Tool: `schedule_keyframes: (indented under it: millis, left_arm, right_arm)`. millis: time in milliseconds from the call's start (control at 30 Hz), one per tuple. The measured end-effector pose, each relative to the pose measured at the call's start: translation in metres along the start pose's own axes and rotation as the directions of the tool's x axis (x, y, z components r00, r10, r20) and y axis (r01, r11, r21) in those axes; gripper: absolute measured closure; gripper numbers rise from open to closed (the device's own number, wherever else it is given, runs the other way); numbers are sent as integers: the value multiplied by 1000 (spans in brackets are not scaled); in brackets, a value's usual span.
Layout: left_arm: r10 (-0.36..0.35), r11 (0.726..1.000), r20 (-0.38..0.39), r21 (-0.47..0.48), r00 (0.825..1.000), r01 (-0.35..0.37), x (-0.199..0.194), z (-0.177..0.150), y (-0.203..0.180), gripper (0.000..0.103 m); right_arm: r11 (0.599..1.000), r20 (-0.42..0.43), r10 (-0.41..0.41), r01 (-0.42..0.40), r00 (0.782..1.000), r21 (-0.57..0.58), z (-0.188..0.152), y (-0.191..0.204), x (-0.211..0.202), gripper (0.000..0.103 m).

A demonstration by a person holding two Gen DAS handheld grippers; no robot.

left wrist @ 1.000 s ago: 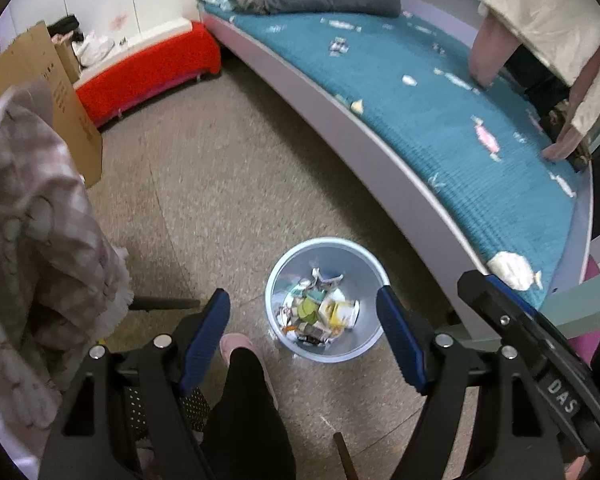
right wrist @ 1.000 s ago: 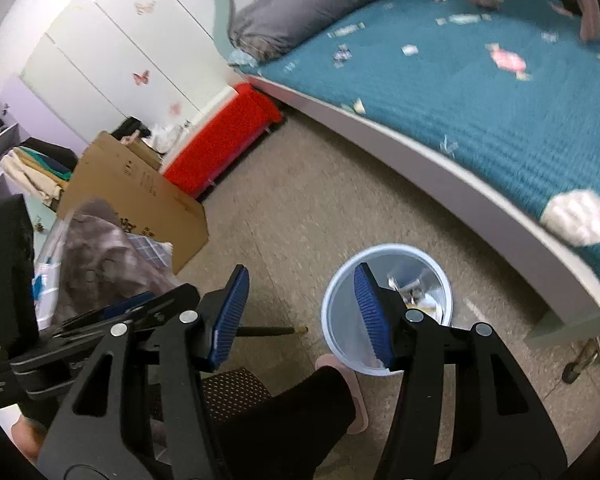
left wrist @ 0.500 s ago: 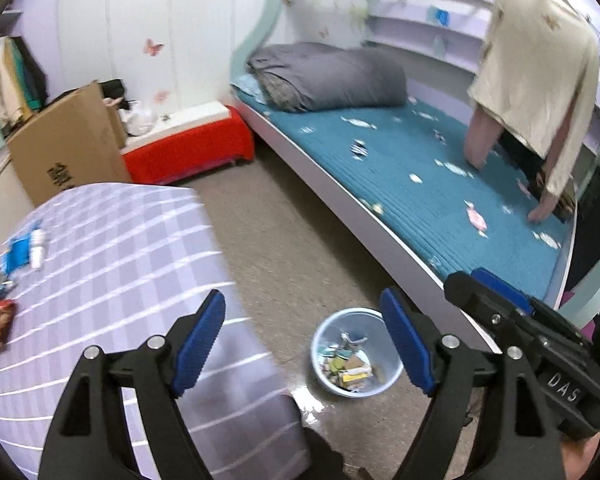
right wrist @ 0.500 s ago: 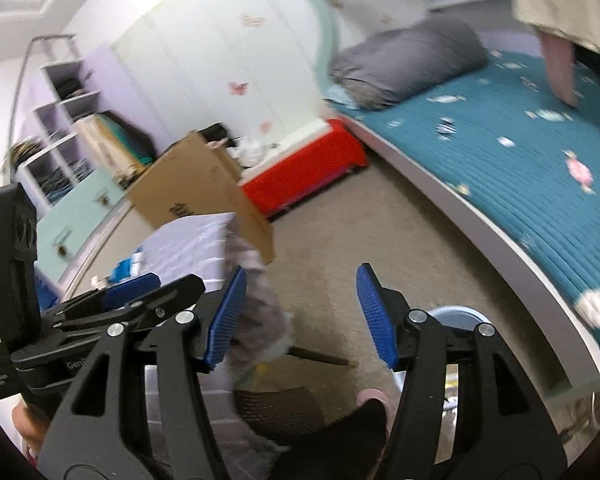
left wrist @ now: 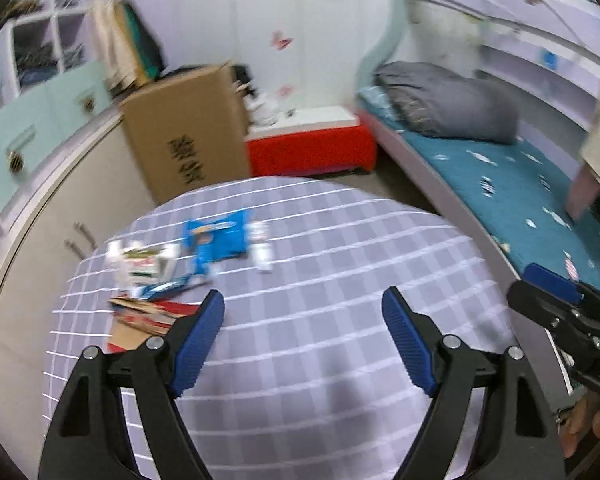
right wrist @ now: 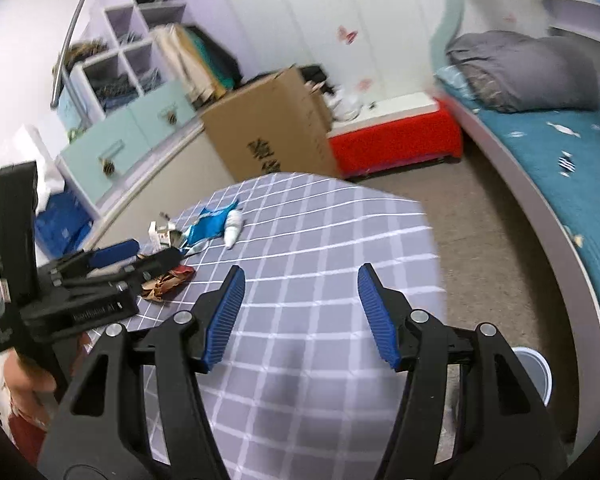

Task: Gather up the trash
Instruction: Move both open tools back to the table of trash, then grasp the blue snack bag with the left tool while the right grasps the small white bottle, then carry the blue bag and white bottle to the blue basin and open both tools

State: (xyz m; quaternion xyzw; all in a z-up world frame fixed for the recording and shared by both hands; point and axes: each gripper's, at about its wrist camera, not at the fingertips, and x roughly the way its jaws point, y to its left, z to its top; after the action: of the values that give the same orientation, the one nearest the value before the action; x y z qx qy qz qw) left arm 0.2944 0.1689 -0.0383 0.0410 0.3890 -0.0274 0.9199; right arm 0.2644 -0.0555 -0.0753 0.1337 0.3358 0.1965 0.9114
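Note:
Trash lies in a loose cluster at the far left of a table with a purple checked cloth. It holds a blue wrapper, a small white bottle, a white and green carton and a crumpled red-brown wrapper. My left gripper hangs open above the cloth, just right of the cluster, with nothing between its fingers. My right gripper is also open and holds nothing, over the near middle of the table. The right wrist view shows the blue wrapper and bottle ahead to the left.
A pale blue bin stands on the floor at the table's right side. A cardboard box and a red bench sit beyond the table. A bed with a teal cover runs along the right. Cabinets line the left wall.
Both grippers have risen from above the floor bin and swung up over the table. The bin has left the left wrist view, and the trash on the cloth has come into sight.

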Motion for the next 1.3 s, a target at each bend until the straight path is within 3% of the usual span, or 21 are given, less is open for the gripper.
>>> schedule_keyframes:
  millis: [167, 200, 533, 567, 600, 633, 767, 867, 933, 967, 1067, 1300]
  left_arm:
    - [25, 996, -59, -85, 998, -30, 39, 15, 64, 25]
    - [25, 996, -73, -88, 997, -32, 48, 17, 70, 30]
    - [24, 998, -208, -58, 978, -37, 116, 32, 92, 57]
    - [4, 998, -225, -60, 974, -18, 123, 34, 95, 70]
    - [-4, 998, -231, -63, 973, -11, 127, 35, 97, 90]
    - [-2, 998, -236, -68, 972, -14, 130, 36, 99, 91]
    - [-11, 992, -165, -126, 986, -10, 121, 40, 113, 92]
    - [30, 992, -108, -119, 994, -43, 110, 43, 113, 93]
    - [42, 993, -87, -109, 995, -52, 104, 45, 108, 93]
    - [38, 993, -80, -111, 996, -47, 102, 45, 107, 94]
    - [31, 994, -62, -102, 998, -38, 91, 46, 99, 102]
    - [0, 999, -3, -50, 1000, 0, 52, 44, 62, 102]
  right_arm:
    - [998, -77, 4, -8, 997, -58, 17, 29, 58, 44]
    - [998, -94, 7, -14, 996, -68, 22, 36, 72, 44]
    - [993, -204, 0, -24, 979, -115, 48, 70, 164, 45]
    - [993, -214, 1, -27, 977, -115, 49, 72, 171, 45]
    - [994, -227, 7, -32, 974, -109, 49, 73, 178, 45]
    - [994, -234, 9, -35, 972, -107, 50, 75, 183, 45]
    - [994, -255, 14, -41, 967, -102, 53, 81, 202, 45]
    - [994, -274, 11, -40, 962, -99, 53, 84, 217, 48]
    - [995, -292, 20, -48, 956, -90, 52, 86, 227, 59]
    - [994, -300, 23, -53, 954, -93, 51, 87, 230, 77]
    - [994, -289, 39, -68, 957, -90, 50, 86, 225, 78]
    - [992, -211, 81, -100, 974, -80, 56, 68, 163, 78]
